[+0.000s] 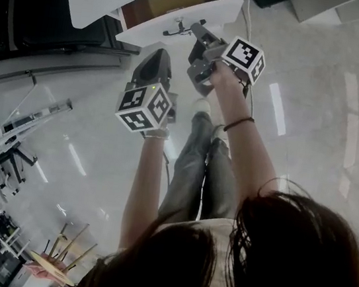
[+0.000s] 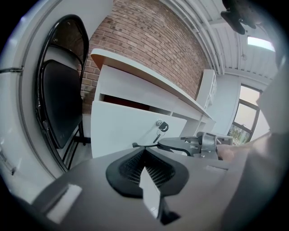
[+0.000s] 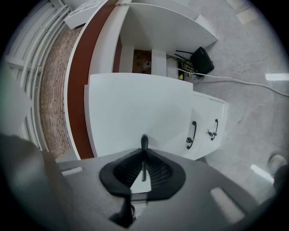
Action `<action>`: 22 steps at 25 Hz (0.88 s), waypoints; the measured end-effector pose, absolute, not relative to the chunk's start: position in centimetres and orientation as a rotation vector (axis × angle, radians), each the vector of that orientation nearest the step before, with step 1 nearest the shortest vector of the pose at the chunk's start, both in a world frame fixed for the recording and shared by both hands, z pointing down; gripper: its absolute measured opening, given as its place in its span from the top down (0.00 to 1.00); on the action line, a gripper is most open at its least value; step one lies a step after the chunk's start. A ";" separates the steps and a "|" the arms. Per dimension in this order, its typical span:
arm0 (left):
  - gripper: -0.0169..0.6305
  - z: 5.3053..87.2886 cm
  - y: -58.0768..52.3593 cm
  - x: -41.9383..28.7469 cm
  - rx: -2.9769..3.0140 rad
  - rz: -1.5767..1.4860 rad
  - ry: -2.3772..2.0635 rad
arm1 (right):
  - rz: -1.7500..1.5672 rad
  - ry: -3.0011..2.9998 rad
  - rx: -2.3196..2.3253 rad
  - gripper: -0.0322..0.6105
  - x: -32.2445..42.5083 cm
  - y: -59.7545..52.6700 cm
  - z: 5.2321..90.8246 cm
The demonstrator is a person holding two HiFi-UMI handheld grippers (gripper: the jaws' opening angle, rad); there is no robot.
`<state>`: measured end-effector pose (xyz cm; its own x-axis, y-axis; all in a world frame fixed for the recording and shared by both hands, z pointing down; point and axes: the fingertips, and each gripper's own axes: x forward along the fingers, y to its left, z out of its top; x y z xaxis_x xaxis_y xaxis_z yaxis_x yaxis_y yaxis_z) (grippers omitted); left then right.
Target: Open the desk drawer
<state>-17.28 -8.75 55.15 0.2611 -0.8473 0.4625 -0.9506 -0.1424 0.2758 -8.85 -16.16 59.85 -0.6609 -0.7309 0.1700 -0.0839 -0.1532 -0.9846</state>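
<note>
The right tool (image 3: 143, 155) is squeezed shut on the thin black handle (image 3: 144, 141) of the drawer (image 3: 140, 106). The drawer sits just under the top of the table (image 2: 135, 71), at its front edge. It looks pulled out a little, with a dark gap above its front. The left tool (image 2: 145, 159) is closed with nothing in it and hangs near. I think the best way is a tight grip and a slow, straight pull back, so the handle does not slip out

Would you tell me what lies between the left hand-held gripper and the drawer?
Nothing; the left gripper view shows bare air between left hand-held gripper and drawer.
</note>
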 end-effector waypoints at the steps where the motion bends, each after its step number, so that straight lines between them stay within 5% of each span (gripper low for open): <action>1: 0.98 55.3 -8.4 -17.3 2.024 0.266 -1.625 | -1.866 1.659 -0.920 0.91 -8.8 -15.9 59.9; 22: 0.98 54.9 -6.2 -17.1 1.985 0.213 -1.648 | -1.874 1.667 -0.924 0.91 -8.3 -14.5 59.8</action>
